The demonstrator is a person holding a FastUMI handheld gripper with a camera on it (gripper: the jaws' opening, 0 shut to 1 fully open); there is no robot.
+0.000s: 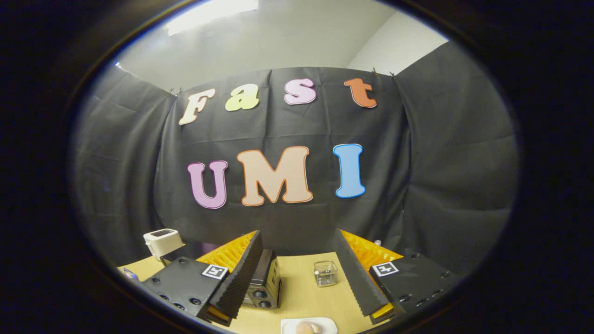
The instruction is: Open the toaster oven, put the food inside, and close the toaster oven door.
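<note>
My tool (297,290) hangs open and empty above the table (301,292), toaster oven (265,283) behind its left finger, a clear cup (326,272) right of that oven, food on a white plate (308,326) nearer me.

The table (301,287) is light brown like wood. The toaster oven (265,283) is dark grey and black. The little cup (326,272) is clear like glass. The plate (308,325) is white, and the food (308,327) on it is pale pink. A white box (162,241) stands behind.
</note>
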